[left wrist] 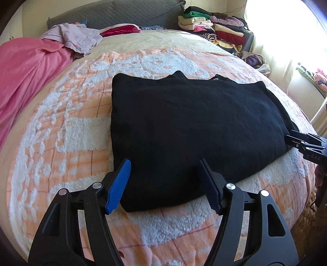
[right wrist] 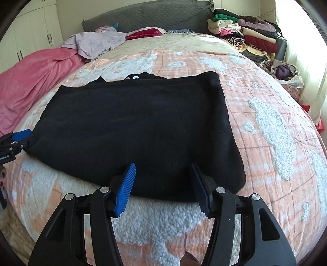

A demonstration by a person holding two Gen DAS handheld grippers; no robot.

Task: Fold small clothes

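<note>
A black garment (left wrist: 190,126) lies folded flat in a rough rectangle on the bed's orange and white blanket (left wrist: 67,126). My left gripper (left wrist: 164,161) hovers open over its near left corner, blue pads apart with the cloth edge below them and nothing pinched. In the right wrist view the same black garment (right wrist: 132,126) fills the middle, and my right gripper (right wrist: 162,164) stands open over its near right edge, holding nothing. Each gripper shows in the other's view: the right gripper (left wrist: 302,141) at the garment's right edge, the left gripper (right wrist: 18,136) at its left edge.
A pink blanket (left wrist: 24,71) and a lilac garment (left wrist: 77,36) lie at the bed's far left. A grey headboard (left wrist: 122,14) runs behind. Stacked folded clothes (left wrist: 214,26) stand at the far right by a bright curtained window. White cupboards (right wrist: 30,30) stand left.
</note>
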